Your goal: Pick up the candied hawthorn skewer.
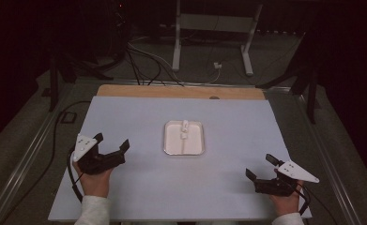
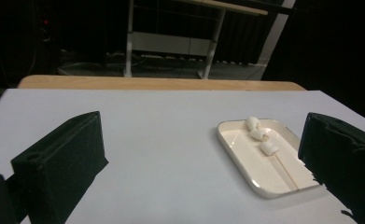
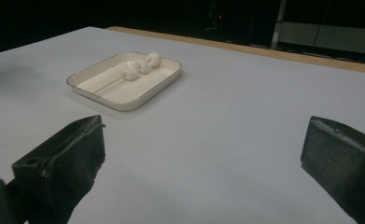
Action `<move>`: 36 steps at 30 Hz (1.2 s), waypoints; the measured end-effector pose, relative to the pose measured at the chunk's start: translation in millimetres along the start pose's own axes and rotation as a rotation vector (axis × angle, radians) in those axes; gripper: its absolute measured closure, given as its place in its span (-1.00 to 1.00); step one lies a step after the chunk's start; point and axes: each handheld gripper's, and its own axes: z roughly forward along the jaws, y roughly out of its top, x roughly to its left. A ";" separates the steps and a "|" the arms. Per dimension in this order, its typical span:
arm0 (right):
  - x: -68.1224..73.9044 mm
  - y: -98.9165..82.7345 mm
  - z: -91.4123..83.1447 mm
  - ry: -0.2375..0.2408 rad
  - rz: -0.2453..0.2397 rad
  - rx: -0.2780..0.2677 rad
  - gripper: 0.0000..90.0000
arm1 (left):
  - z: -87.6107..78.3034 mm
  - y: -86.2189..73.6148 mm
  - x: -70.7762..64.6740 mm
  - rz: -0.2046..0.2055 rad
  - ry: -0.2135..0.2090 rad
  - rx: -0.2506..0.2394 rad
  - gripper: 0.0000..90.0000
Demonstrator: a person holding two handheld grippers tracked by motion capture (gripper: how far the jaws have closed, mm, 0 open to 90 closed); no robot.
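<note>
Marshmallows [image 1: 184,129] sit threaded on a thin skewer [image 1: 185,145] in a shallow white tray [image 1: 172,140] at the middle of the table [image 1: 125,201]. From the high view we see our left gripper [image 1: 111,143] near and left of the tray and our right gripper [image 1: 262,167] near and right of it, both well apart from the tray, both with jaws spread and holding nothing.

In the left gripper view the tray [image 2: 236,154] lies to the right, between the jaws, and we can count three soft white pieces [image 2: 269,148] bunched toward the skewer's far end, which the high view blurs into one lump.

The right gripper view shows the tray [image 3: 133,102] far and to the left, and its raised rim, which the high view flattens out.

We judge the risks so: a jaw catching that rim could tip or slide the light tray; a hard pinch would squash the soft pieces; and the skewer [image 3: 106,84] is thin enough to slip from wide jaws.
</note>
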 end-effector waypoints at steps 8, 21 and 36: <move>-0.2 0.1 0.3 -0.008 0.004 0.001 -1.00 | 31.7 4.1 -17.5 0.020 -0.019 0.060 -0.97; -0.2 -0.1 0.8 -0.010 0.009 0.004 -1.00 | 80.1 2.9 -42.3 0.003 -0.059 0.158 -0.96; -0.2 -0.3 1.3 -0.011 0.011 0.006 -1.00 | 114.2 -7.1 -61.0 -0.001 -0.091 0.239 -0.93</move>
